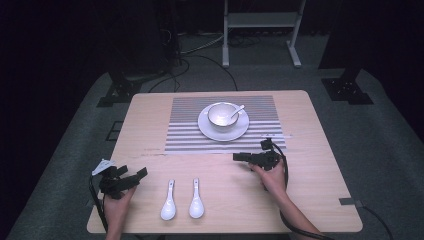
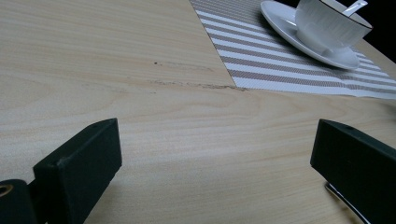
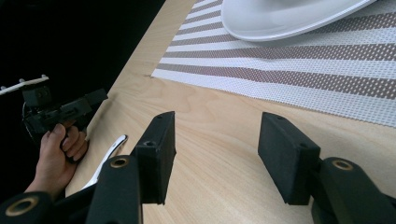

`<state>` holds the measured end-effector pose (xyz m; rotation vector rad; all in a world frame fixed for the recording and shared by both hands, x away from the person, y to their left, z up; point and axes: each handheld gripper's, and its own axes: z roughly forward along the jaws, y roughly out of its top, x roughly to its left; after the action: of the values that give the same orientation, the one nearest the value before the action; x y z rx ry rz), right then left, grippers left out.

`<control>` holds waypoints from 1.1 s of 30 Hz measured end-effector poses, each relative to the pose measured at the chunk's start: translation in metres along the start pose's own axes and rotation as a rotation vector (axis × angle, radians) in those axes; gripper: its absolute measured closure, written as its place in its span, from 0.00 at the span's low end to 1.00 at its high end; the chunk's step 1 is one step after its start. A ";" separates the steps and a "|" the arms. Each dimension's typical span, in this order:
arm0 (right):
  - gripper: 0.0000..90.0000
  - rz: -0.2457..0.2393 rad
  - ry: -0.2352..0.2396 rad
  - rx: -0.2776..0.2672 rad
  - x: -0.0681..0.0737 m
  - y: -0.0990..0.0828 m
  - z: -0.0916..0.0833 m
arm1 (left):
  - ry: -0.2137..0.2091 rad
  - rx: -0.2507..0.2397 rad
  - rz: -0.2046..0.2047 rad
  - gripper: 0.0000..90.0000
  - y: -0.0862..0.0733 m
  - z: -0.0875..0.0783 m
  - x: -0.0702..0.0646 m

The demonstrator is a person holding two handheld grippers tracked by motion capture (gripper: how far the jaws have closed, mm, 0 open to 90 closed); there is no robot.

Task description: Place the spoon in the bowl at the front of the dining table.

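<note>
Both grippers, left (image 1: 140, 175) and right (image 1: 239, 157), rest spread and empty flanking two spoons (image 1: 182, 200) below the mat (image 1: 185, 130).

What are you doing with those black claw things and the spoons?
A person sits at a wooden table with a claw-like gripper in each hand. The left gripper and the right gripper are both open and hold nothing. Two white spoons lie side by side between the hands, untouched. Farther back, on a striped mat, a white bowl sits on a plate with another spoon in it.
</note>
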<state>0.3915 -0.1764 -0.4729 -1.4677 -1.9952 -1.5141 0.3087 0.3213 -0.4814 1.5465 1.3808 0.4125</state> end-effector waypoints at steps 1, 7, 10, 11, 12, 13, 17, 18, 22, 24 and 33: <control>0.50 -0.001 0.000 0.000 0.000 0.000 0.000 | 0.000 -0.001 0.000 0.01 0.000 0.000 0.000; 0.50 0.008 0.012 -0.001 0.001 -0.002 -0.004 | 0.000 -0.002 0.002 0.01 0.000 0.000 0.000; 0.50 0.003 0.013 0.003 0.003 -0.004 -0.005 | 0.000 -0.003 0.001 0.01 0.000 0.000 0.000; 0.50 0.002 0.012 0.004 0.003 -0.004 -0.006 | 0.001 -0.002 0.001 0.01 0.000 0.000 0.000; 0.50 0.000 0.015 0.006 0.003 -0.005 -0.006 | 0.001 -0.002 0.002 0.01 0.000 0.000 0.000; 0.50 0.002 0.016 0.010 0.004 -0.006 -0.006 | 0.001 -0.002 0.001 0.01 0.000 0.000 0.000; 0.49 -0.002 0.019 0.015 0.004 -0.010 -0.007 | 0.001 -0.003 0.002 0.01 0.000 0.000 0.000; 0.49 0.004 0.021 0.018 0.004 -0.011 -0.007 | 0.001 -0.003 0.001 0.01 0.000 0.000 0.000; 0.49 0.004 0.025 0.025 0.005 -0.016 -0.007 | 0.001 -0.003 0.002 0.01 0.000 0.000 0.000; 0.49 -0.002 0.027 0.029 0.006 -0.019 -0.008 | 0.001 -0.003 0.001 0.01 0.000 0.000 0.000; 0.48 -0.016 0.042 0.030 0.011 -0.030 -0.014 | 0.002 -0.003 0.004 0.01 0.000 0.000 -0.001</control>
<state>0.3566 -0.1807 -0.4766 -1.4000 -2.0011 -1.5017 0.3084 0.3208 -0.4814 1.5465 1.3781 0.4184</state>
